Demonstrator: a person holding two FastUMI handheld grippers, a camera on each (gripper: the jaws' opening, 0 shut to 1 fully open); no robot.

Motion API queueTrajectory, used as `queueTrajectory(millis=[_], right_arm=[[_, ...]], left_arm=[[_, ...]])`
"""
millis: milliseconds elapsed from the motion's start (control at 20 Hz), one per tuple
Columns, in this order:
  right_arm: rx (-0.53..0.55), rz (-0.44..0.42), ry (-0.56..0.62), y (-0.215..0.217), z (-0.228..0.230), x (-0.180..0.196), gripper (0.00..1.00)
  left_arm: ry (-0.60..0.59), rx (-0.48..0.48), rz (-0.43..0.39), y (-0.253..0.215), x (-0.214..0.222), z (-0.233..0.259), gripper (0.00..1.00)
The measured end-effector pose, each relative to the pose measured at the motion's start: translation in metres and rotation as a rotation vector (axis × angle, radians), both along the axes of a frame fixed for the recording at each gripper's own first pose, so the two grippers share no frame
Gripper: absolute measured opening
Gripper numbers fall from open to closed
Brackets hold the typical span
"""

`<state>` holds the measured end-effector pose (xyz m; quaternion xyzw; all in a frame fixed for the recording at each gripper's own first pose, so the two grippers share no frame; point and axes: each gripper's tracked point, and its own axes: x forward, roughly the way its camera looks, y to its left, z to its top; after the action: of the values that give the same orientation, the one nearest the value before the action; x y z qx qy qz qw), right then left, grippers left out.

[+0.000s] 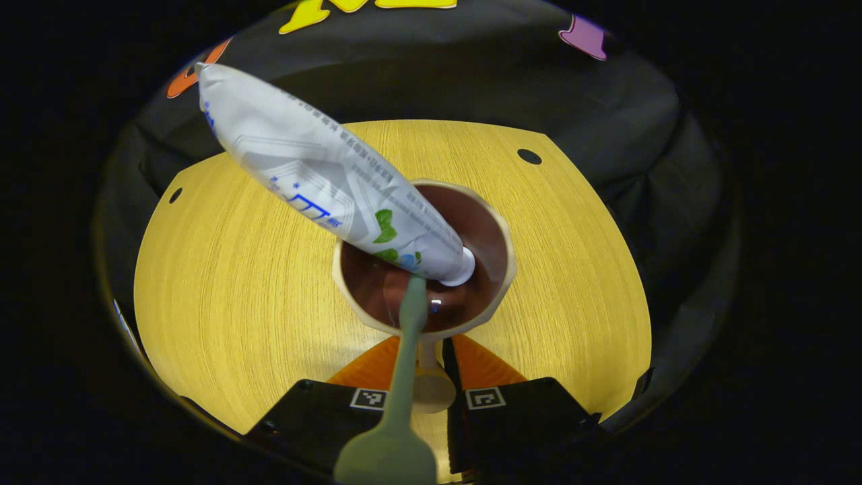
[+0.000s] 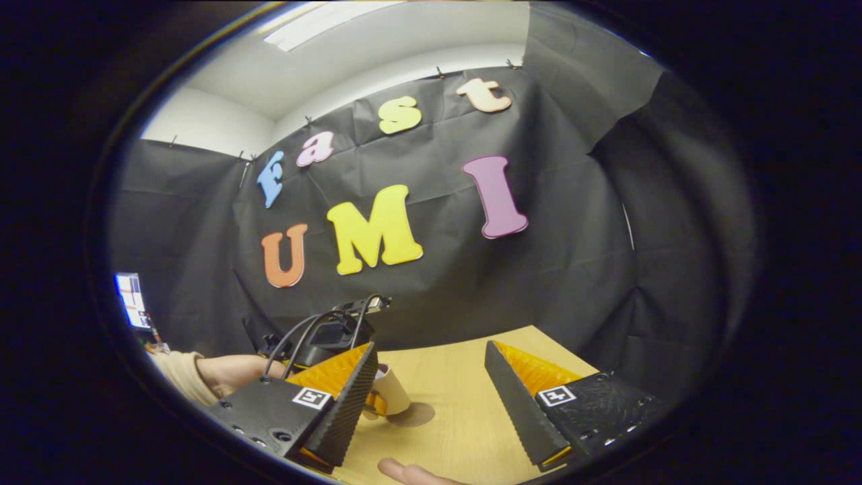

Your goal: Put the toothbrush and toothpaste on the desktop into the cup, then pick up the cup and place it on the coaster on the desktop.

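The cup point(image 1: 424, 259) holds the toothpaste point(image 1: 323, 182), leaning toward ten o'clock, and the toothbrush point(image 1: 404, 377). The left claw point(image 1: 431, 377) is clamped on the cup's handle point(image 1: 429, 380). The right claw point(image 2: 431, 397) gapes empty over the surface point(image 2: 458, 431). The cup looks top-heavy and rigid; keep it upright.

Yellow wooden table point(image 1: 236, 283) with small dark holes near its far edge. Behind the table, black cloth wall point(image 2: 552, 283). Above the table, white ceiling point(image 2: 377, 60). Left of the table, possibly a lit screen point(image 2: 131, 300).
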<state>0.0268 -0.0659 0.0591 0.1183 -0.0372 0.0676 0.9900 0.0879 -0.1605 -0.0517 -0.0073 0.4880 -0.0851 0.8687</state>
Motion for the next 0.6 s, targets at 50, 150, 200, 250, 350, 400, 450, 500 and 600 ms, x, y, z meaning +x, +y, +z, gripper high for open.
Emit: queueTrajectory(millis=[50,150,200,250,350,400,450,500,600], right_arm=[[0.02,-0.013,0.007,-0.006,0.0,0.002,0.98],[0.052,-0.02,0.021,-0.012,-0.002,0.004,0.95],[0.053,-0.025,0.026,-0.015,-0.002,0.005,0.95],[0.048,-0.036,0.028,-0.02,-0.004,0.005,0.92],[0.048,-0.047,0.024,-0.023,-0.002,0.005,0.95],[0.052,-0.04,0.023,-0.02,-0.001,0.004,0.95],[0.055,-0.033,0.024,-0.018,-0.001,0.004,0.95],[0.056,-0.028,0.026,-0.016,-0.001,0.006,0.95],[0.049,-0.03,0.03,-0.017,-0.003,0.006,0.95]], left_arm=[[0.003,0.004,-0.003,-0.003,-0.004,0.001,0.27],[0.009,0.006,-0.009,0.001,0.001,-0.012,0.27],[0.01,0.004,-0.015,0.0,0.0,-0.015,0.26],[0.012,0.005,-0.023,0.003,-0.001,-0.015,0.27],[0.015,0.008,-0.035,0.012,-0.01,-0.019,0.27],[0.019,0.007,-0.036,0.01,-0.012,-0.018,0.27],[0.026,0.005,-0.038,0.01,-0.01,-0.017,0.27],[0.022,0.002,-0.04,0.009,-0.015,-0.012,0.28],[-0.027,0.016,-0.051,0.014,-0.01,0.004,0.22]])
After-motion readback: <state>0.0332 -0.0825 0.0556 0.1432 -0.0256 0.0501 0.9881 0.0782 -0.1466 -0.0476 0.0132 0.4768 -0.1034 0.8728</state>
